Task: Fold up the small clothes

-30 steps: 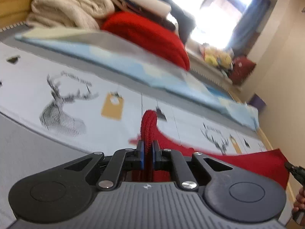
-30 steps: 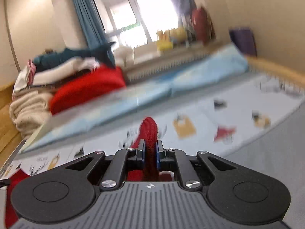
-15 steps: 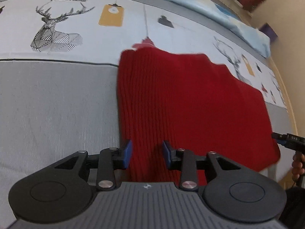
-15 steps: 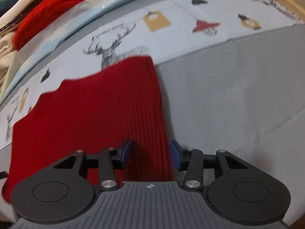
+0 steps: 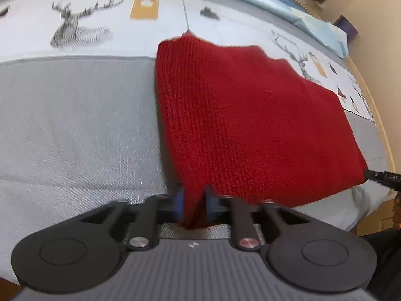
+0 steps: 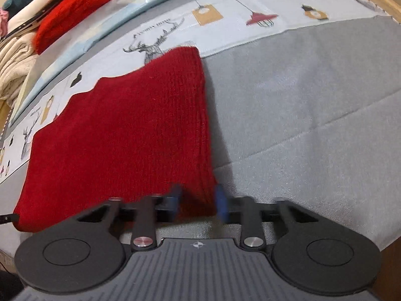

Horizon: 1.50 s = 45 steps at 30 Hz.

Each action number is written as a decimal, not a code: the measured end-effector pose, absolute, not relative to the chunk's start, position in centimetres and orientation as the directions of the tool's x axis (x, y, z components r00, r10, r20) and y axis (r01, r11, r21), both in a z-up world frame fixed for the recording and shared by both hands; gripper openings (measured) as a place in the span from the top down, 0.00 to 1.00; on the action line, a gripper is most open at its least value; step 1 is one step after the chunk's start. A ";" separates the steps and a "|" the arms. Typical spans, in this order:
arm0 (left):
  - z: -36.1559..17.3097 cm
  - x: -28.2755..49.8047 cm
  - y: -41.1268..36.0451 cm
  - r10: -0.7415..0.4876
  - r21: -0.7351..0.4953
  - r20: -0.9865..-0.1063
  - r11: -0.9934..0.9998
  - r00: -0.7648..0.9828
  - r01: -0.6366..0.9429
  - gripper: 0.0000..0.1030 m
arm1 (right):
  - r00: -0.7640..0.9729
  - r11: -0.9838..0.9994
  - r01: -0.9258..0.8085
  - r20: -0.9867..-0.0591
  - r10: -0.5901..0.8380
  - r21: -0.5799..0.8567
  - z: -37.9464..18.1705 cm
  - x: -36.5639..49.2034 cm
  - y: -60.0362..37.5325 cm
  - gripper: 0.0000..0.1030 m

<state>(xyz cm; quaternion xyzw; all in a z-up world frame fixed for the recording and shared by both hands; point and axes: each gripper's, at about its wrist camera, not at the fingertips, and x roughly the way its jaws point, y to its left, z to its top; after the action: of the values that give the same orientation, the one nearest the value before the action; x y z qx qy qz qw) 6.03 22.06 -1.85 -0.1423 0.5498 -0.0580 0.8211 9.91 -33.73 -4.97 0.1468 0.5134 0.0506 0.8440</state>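
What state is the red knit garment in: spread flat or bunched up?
Spread flat: the red knit garment lies smooth on the grey bedcover, its edges straight.

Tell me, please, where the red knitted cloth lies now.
In both wrist views the red knitted cloth lies flat on the grey bedspread, its far edge reaching the deer-print sheet.

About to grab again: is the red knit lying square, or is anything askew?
The red knit lies flat, but its far edge steps unevenly rather than running straight. Both the left gripper and right gripper are closing on its near corners.
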 end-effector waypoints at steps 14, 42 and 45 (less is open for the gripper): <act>-0.9 3.0 19.1 -0.038 -0.110 -0.873 0.987 0.486 -0.120 0.84 | 0.555 0.984 0.100 -0.829 0.071 0.151 -3.3 7.8 -31.9 0.85; -2.4 3.1 15.7 -0.009 -0.033 -0.887 0.999 0.462 -0.044 0.86 | 0.449 0.993 0.106 -0.893 -0.002 0.051 -6.1 9.0 -30.8 0.68; -2.1 3.1 15.8 -0.017 -0.048 -0.879 0.998 0.477 -0.052 0.86 | 0.467 0.992 0.113 -0.885 -0.001 0.059 -5.9 9.2 -30.7 0.68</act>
<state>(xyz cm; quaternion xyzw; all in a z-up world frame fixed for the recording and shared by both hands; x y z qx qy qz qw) 3.08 15.80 -2.06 -0.0337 0.5112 0.0101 0.8588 9.17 -30.70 -5.93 0.0546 0.5154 -0.0333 0.8546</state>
